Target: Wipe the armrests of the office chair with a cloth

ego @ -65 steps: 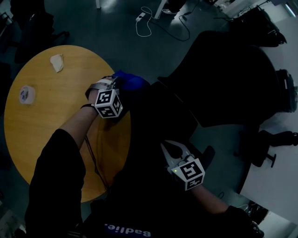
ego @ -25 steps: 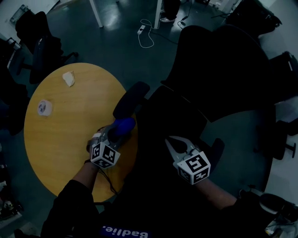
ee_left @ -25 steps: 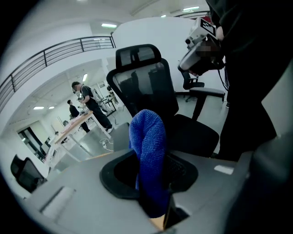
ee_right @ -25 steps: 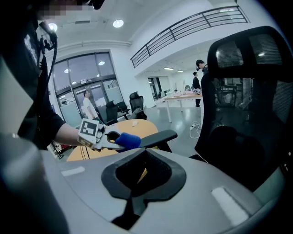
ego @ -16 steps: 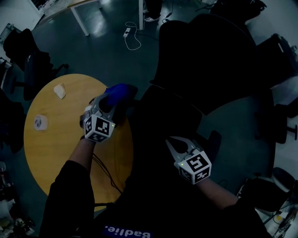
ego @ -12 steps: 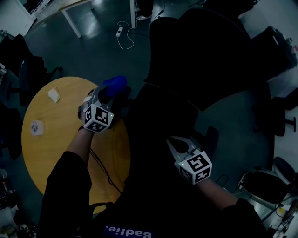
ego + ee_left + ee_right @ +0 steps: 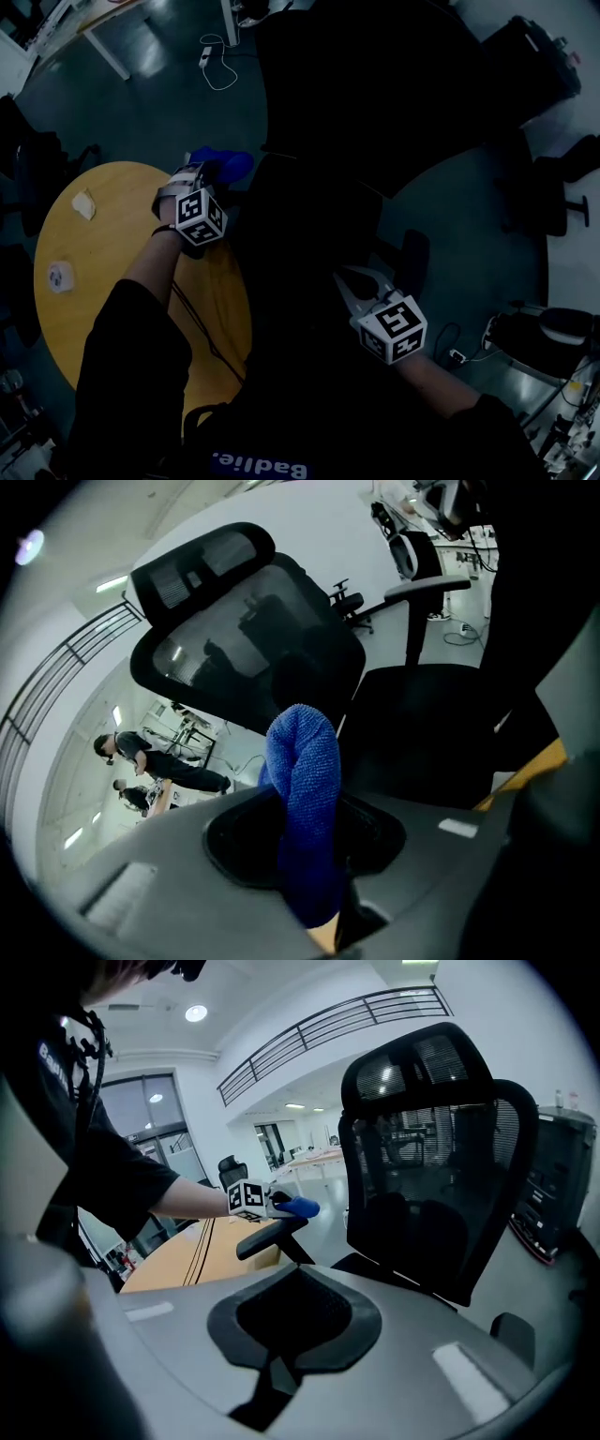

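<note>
My left gripper [image 7: 204, 172] is shut on a folded blue cloth [image 7: 223, 163], which bulges out between its jaws in the left gripper view [image 7: 304, 789]. In the right gripper view the cloth [image 7: 298, 1207] rests on the far end of the black office chair's left armrest [image 7: 270, 1232]. The chair's seat [image 7: 441, 714] and mesh backrest [image 7: 431, 1147] are dark. My right gripper [image 7: 361, 275] hovers open and empty over the seat, just inside the right armrest [image 7: 412, 261].
A round wooden table [image 7: 94, 309] stands at the left, close against the left armrest, with a crumpled tissue [image 7: 84, 203] and a small round object [image 7: 58, 277] on it. A cable and power strip [image 7: 211, 56] lie on the floor behind. More chairs [image 7: 553, 187] stand at the right.
My left gripper has slid the cloth along the left armrest from its near end to its far end. The right gripper has stayed open over the seat.
</note>
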`<control>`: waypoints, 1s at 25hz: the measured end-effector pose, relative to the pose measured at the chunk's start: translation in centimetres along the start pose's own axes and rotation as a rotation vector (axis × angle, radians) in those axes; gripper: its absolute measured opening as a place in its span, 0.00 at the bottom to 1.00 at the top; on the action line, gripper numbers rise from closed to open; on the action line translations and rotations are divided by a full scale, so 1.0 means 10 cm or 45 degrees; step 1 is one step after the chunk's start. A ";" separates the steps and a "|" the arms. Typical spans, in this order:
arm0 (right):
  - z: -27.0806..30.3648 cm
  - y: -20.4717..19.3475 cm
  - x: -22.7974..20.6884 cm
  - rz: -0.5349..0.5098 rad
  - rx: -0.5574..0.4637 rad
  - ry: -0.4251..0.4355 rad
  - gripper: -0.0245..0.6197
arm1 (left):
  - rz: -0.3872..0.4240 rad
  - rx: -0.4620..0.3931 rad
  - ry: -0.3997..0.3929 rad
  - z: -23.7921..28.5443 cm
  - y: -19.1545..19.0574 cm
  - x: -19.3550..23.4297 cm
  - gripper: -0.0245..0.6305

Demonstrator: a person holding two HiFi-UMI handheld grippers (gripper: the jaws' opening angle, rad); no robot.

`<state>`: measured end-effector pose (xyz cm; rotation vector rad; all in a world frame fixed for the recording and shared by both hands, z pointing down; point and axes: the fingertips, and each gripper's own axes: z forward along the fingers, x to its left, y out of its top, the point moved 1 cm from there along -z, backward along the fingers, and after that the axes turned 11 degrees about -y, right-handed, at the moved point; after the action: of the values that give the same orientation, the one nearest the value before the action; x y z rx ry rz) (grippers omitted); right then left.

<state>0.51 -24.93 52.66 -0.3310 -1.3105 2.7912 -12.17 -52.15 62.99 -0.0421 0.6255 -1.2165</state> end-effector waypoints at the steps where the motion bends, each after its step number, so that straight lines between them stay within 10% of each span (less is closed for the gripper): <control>1: -0.02 0.00 -0.02 0.003 -0.001 0.000 0.05 | 0.021 0.008 -0.019 0.02 0.02 -0.05 0.22; 25: -0.29 -0.14 -0.04 -0.036 -0.030 0.165 0.05 | -0.088 0.089 -0.171 -0.33 0.00 -1.40 0.22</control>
<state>1.37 -21.93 52.01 -0.4819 -1.3096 2.6828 -16.49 -38.79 66.25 -0.0871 0.4672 -1.2901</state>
